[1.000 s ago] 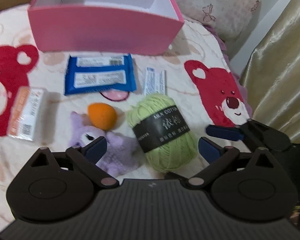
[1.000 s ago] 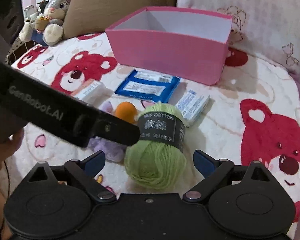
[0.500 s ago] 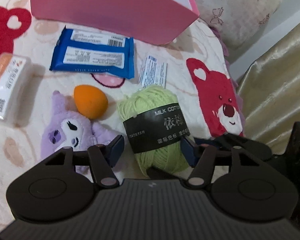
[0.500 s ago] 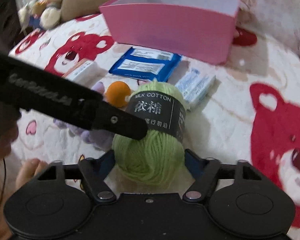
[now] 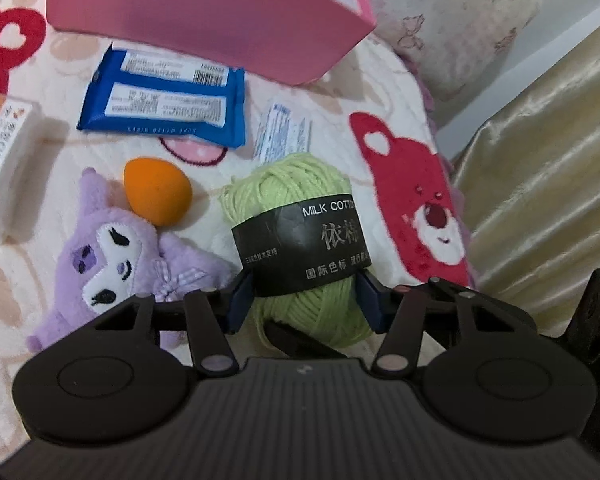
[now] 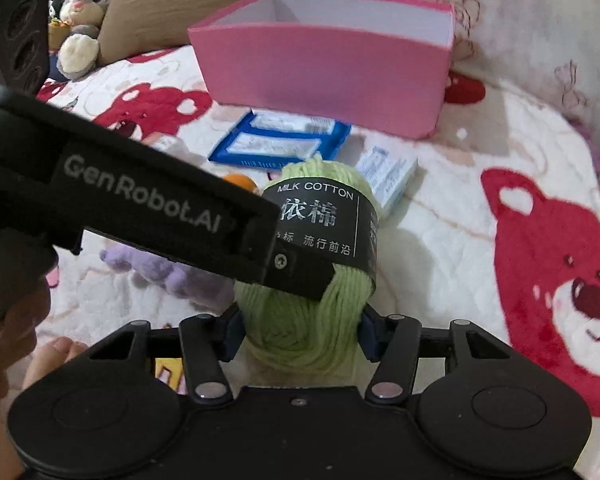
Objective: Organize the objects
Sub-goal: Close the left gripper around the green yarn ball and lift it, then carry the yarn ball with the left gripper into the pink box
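left gripper: fingers pressed on both sides of the yarn ball, low on its near end, at the bottom edge of the black label band
right gripper: fingers also clamped on the yarn ball, on the bare green end nearest the camera; the left gripper's body crosses over the ball in this view
yarn ball: on the bedspread, well short of the pink box, held by both grippers at once
risk, double grip: two grippers on one soft ball; if they pull apart or lift unevenly the ball could twist or slip out of one pair of fingers
risk, squash: yarn is soft, so a hard squeeze could push it out of the fingers or slide the label band off
risk, collision: grippers look close together at the ball and could knock each other on the lift
risk, neighbours: purple plush lies just left of the ball, orange sponge beyond it; a low sweep could drag either
beyond the ball: small white packet just behind it, blue wipes pack farther back left, white tissue pack far left
box: behind all items, open top, inside mostly hidden
surface: soft quilted bedspread with red bear prints, uneven, things can tip or sink
room: pillows behind the box, a brown cushion and a stuffed rabbit back left, gold curtain right of the ball
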